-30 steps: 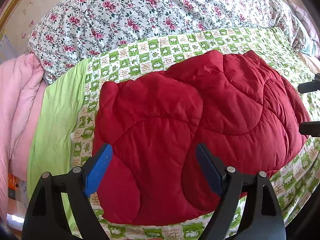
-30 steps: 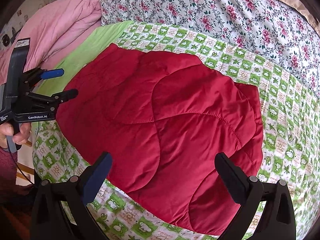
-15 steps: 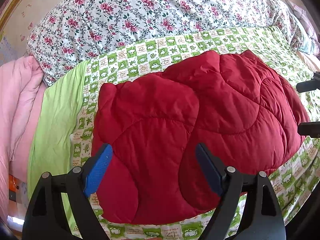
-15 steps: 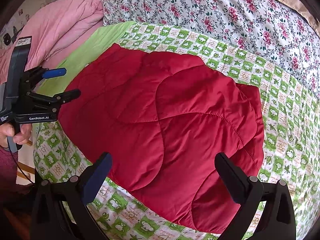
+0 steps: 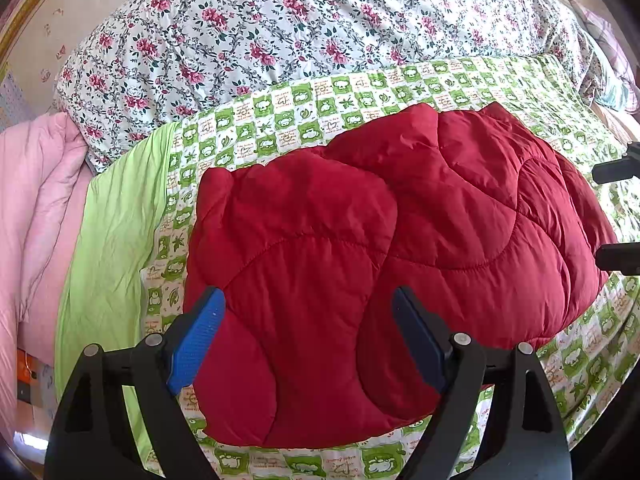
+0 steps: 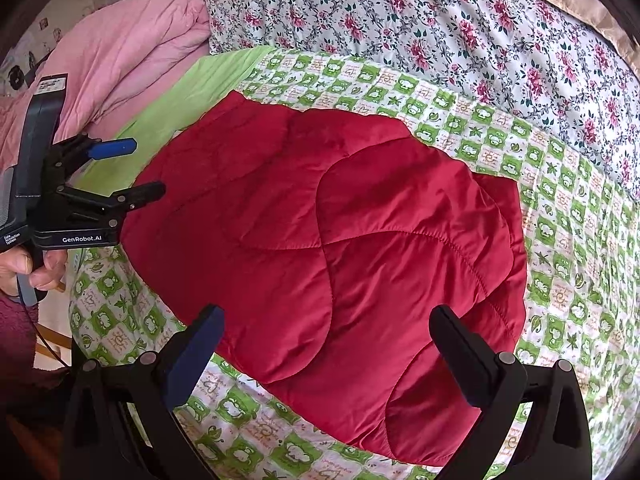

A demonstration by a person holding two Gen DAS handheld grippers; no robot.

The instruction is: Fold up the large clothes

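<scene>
Honestly, the puffy red quilted jacket [image 5: 384,264] lay folded into a chunky bundle near the front edge of the green-and-white checked bedspread [image 5: 360,92], probably so both hands could reach it easily. Both grippers just hovered above it. The left gripper [image 5: 308,344] had its jaws spread wide, gripping nothing, and the right gripper [image 6: 328,360] was equally wide, empty, touching no fabric as far as I could tell.

The puffy jacket [image 5: 384,248] is dark red. It lies on a sheet [image 5: 360,96] of green and white squares — little pictures in them. The quilt [image 5: 280,28] is white with pink flowers. The blanket [image 6: 132,44] is pink. The pads [image 5: 196,344] are blue.
</scene>
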